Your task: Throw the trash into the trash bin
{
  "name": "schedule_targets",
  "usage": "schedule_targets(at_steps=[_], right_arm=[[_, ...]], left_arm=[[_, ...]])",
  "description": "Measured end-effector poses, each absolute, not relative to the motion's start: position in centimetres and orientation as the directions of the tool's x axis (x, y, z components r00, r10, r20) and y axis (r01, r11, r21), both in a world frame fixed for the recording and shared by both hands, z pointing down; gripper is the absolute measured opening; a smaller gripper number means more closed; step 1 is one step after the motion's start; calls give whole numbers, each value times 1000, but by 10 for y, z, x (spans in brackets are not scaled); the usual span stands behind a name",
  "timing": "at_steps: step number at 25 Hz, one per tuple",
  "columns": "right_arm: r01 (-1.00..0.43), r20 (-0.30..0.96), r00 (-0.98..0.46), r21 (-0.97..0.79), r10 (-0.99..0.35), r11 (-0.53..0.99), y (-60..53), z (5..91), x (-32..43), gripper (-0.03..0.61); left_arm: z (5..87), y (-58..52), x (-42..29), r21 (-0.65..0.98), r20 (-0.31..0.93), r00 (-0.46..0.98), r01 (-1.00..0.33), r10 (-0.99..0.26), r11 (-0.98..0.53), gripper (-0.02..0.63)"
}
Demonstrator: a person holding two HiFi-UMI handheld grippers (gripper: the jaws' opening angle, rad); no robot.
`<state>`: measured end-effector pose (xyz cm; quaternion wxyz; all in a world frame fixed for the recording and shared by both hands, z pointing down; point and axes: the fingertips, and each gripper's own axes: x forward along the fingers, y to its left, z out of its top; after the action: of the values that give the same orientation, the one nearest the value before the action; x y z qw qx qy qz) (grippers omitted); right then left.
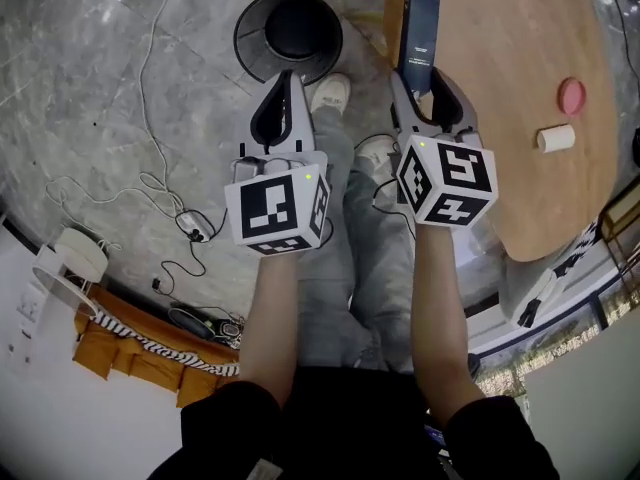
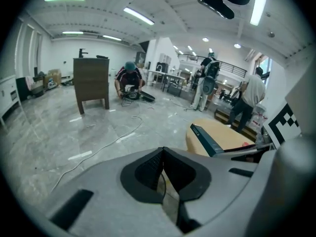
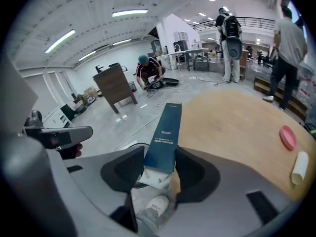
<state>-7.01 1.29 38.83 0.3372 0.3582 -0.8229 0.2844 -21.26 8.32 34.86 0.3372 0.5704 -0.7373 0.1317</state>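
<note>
Head view, nearest first: both forearms reach forward side by side. The left claw (image 1: 286, 88) has its jaws pressed together on nothing. The right claw (image 1: 421, 83) tilts downward and clamps the near end of the dark blue box (image 1: 420, 18). The box's long axis runs straight on from the jaws, its far end over the counter (image 1: 520, 148) edge. Farther off, the trash bin (image 1: 245, 43) stands on the floor. It is just ahead of the left claw and to the left of the box, so the carrying hand likely has to swing left.
</note>
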Motion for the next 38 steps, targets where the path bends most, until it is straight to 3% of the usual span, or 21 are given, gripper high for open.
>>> schedule_targets(at_steps=[12, 20, 22, 24, 25, 33, 38], right_arm=[[-569, 805, -582, -299, -118, 766, 92, 454, -187, 198], [-565, 813, -573, -299, -105, 770, 99, 477, -211, 222], [-581, 807, -576, -294, -129, 759, 96, 470, -205, 183], [-614, 796, -578, -278, -180, 739, 88, 459, -193, 57], [-630, 787, -582, -275, -206, 727, 83, 454, -185, 28], [-755, 705, -594, -324, -387, 570, 31, 411, -109, 14], [-865, 682, -489, -300, -544, 403, 2, 398, -31, 12]], left_arm=[[376, 188, -297, 171, 665, -332, -804, -669, 570, 2], [389, 206, -314, 159, 684, -353, -782, -638, 603, 2], [386, 198, -312, 164, 684, -335, -796, -648, 583, 2], [381, 185, -307, 168, 680, -312, -815, -664, 555, 2], [378, 177, -303, 169, 677, -300, -826, -673, 538, 2], [355, 88, -252, 181, 646, -137, -928, -751, 326, 2], [347, 36, -184, 187, 636, 23, -974, -771, 125, 2]])
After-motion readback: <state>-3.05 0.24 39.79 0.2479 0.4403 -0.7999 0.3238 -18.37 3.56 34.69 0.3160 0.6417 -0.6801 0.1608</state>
